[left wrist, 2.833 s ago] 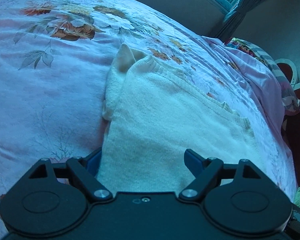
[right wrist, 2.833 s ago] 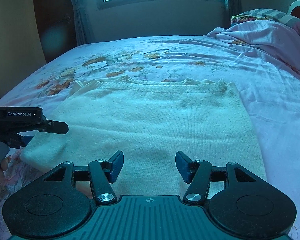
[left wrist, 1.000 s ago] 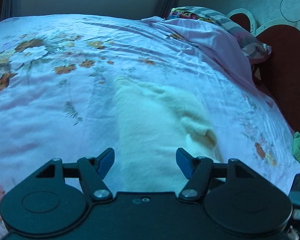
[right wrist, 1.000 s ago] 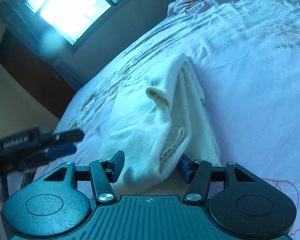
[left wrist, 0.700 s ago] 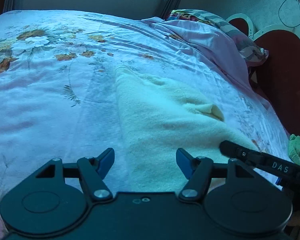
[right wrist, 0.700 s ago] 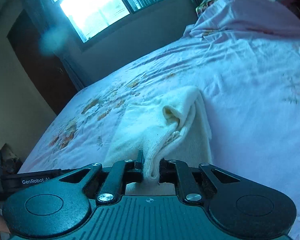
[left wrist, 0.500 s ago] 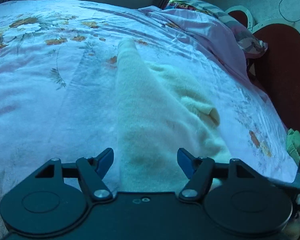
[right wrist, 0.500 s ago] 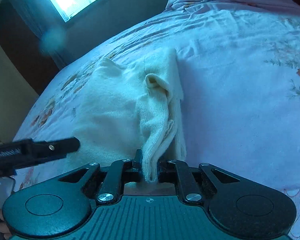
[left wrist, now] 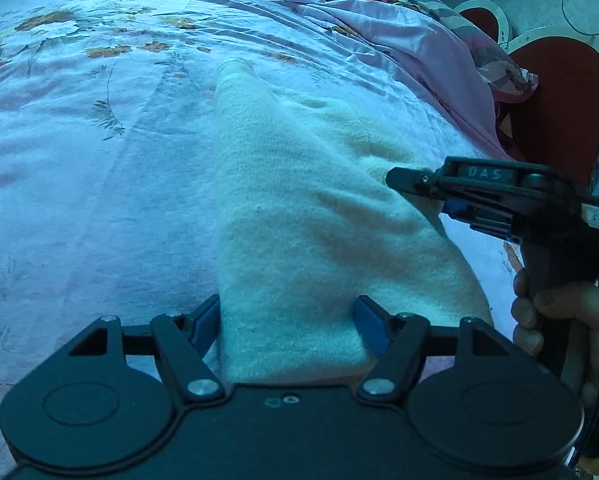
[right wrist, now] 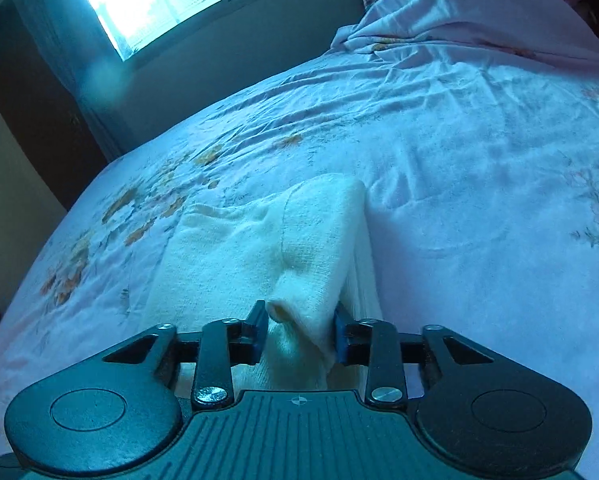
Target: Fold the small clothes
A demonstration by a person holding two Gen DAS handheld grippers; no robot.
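A cream knitted garment (left wrist: 299, 208) lies folded on the floral pink bedsheet (left wrist: 79, 160). My left gripper (left wrist: 289, 320) is open, its blue pads on either side of the garment's near end. My right gripper (right wrist: 301, 334) has its pads partly apart, with a bunched fold of the garment (right wrist: 299, 248) between them. In the left wrist view the right gripper (left wrist: 451, 196) reaches in from the right at the garment's right edge.
A bunched pink cover and pillows (left wrist: 439, 52) lie at the head of the bed by a red headboard (left wrist: 559, 92). A bright window (right wrist: 151, 4) and dark curtain are beyond the bed's far side.
The right gripper's pads have widened from tightly shut on the garment's fold. The left gripper stays open and has closed in on the garment's near end. The garment lies flatter.
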